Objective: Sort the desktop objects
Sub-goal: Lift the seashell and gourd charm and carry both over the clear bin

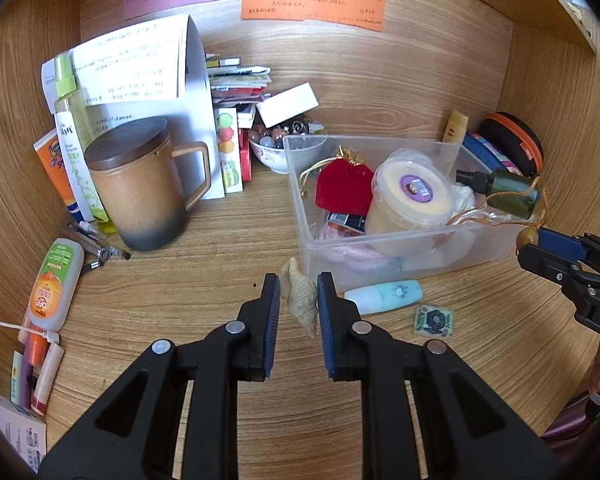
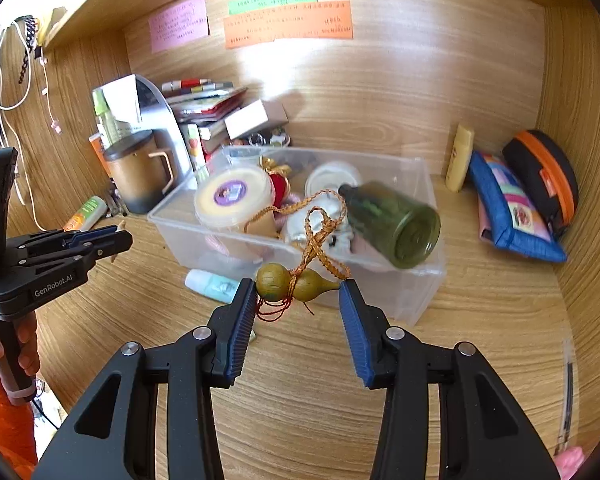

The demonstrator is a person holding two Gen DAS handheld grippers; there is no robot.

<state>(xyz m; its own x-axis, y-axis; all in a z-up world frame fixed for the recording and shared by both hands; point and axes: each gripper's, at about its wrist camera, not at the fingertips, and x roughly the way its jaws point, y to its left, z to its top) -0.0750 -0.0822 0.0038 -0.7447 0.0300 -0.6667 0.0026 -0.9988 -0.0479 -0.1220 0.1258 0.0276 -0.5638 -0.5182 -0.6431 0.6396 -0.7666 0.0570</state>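
The left gripper (image 1: 299,304) pinches a seashell (image 1: 299,297) just in front of the clear bin (image 1: 300,200); the right gripper (image 2: 298,294) clamps a gourd charm (image 2: 296,278) at the bin's near wall. Tub (image 1: 410,196), red pouch (image 1: 342,186) and green bottle (image 2: 388,224) already sit inside. A pale blue bottle (image 1: 384,296) and sachet (image 1: 434,320) remain outside, in front.

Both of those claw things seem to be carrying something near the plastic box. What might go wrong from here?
1. The left gripper pinches a smooth, tapered seashell near its tips; it might slip out.
2. The right gripper holds a small gourd charm end to end, and its braided cord loops up by the green bottle lying on the clear bin's rim. A snag may tip the bottle out.
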